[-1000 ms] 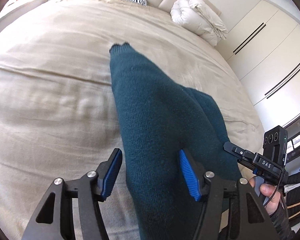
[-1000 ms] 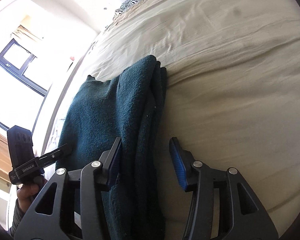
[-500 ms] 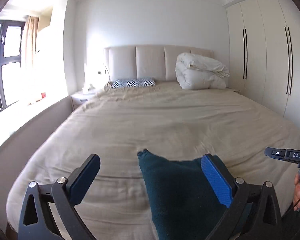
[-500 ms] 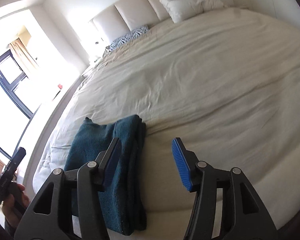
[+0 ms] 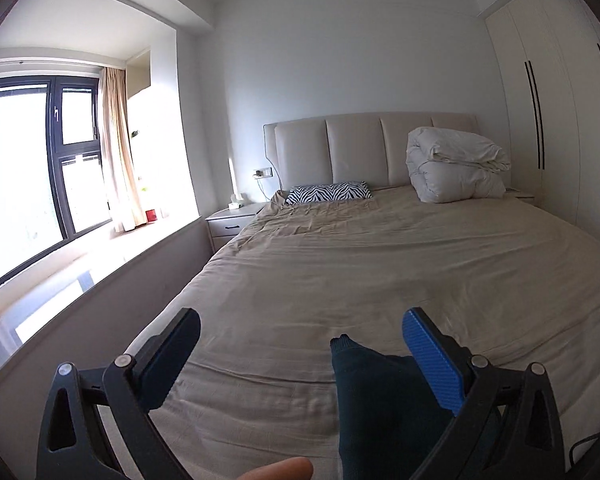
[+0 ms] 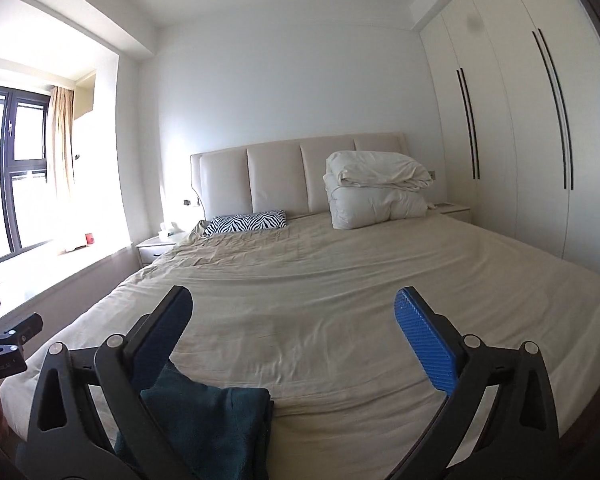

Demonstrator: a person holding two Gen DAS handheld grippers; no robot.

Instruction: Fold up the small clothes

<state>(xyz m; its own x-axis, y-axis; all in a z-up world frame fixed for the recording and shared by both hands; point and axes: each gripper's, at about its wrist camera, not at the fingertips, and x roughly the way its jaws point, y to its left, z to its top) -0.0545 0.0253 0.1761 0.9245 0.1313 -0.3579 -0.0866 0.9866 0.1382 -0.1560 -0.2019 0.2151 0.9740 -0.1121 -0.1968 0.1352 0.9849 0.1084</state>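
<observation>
The dark green sweater (image 6: 216, 428) lies folded on the bed (image 6: 340, 288), near the front edge. Both tongs are up in the air above it. The left tongs (image 5: 300, 360) are wide open and hold nothing. The right tongs (image 6: 296, 332) have just been opening, and now they are wide open too, with nothing between the jaws.

The fold looks done, I think. But the sweater sits close to the bed's edge. If a tong dips down and bumps it, the layers could slide apart, or the whole thing could slip off the bed. The knit looks soft and thick, so the top layer might flop open by itself.

The left view shows a cuff (image 5: 342, 344) sticking up at the far end of the sweater, and a fingertip (image 5: 284, 470) at the bottom. The right view shows the stacked layers along the sweater's side, and part of the left tongs' handle (image 6: 4, 348). Only the left view shows the whole window (image 5: 32, 176).
</observation>
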